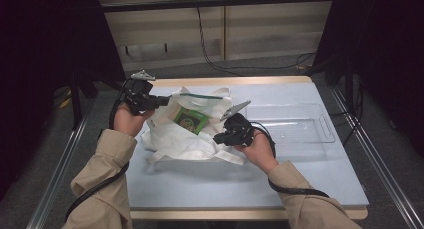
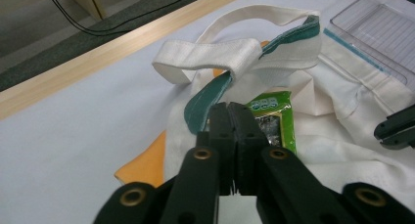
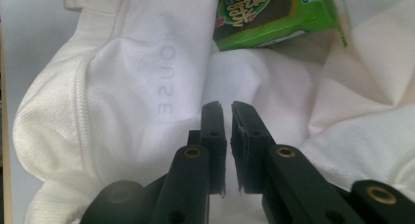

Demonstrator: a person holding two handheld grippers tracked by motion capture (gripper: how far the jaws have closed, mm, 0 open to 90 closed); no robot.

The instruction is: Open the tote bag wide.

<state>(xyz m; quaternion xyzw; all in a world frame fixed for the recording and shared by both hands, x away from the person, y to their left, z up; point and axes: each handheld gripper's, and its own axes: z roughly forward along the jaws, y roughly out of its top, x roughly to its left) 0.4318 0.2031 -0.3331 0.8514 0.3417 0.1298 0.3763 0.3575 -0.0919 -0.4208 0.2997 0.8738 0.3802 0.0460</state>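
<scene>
A white tote bag [image 1: 185, 139] with green trim lies crumpled at the middle of the table, mouth held open. A green snack packet [image 1: 191, 120] lies inside it. My left gripper [image 1: 167, 100] is at the bag's far-left rim. In the left gripper view its jaws [image 2: 230, 106] are pressed together on the green-trimmed rim [image 2: 205, 99], with the packet [image 2: 274, 111] just beyond. My right gripper [image 1: 216, 137] is at the bag's near-right side. In the right gripper view it [image 3: 225, 105] is pinched on the white fabric [image 3: 122, 87], below the packet [image 3: 274, 13].
A clear plastic tray [image 1: 300, 124] stands to the right of the bag, also in the left gripper view [image 2: 381, 33]. The bag's handle loops [image 2: 210, 57] lie toward the table's far wooden edge. Something orange [image 2: 147, 165] peeks out beneath the bag. Dark curtains flank the table.
</scene>
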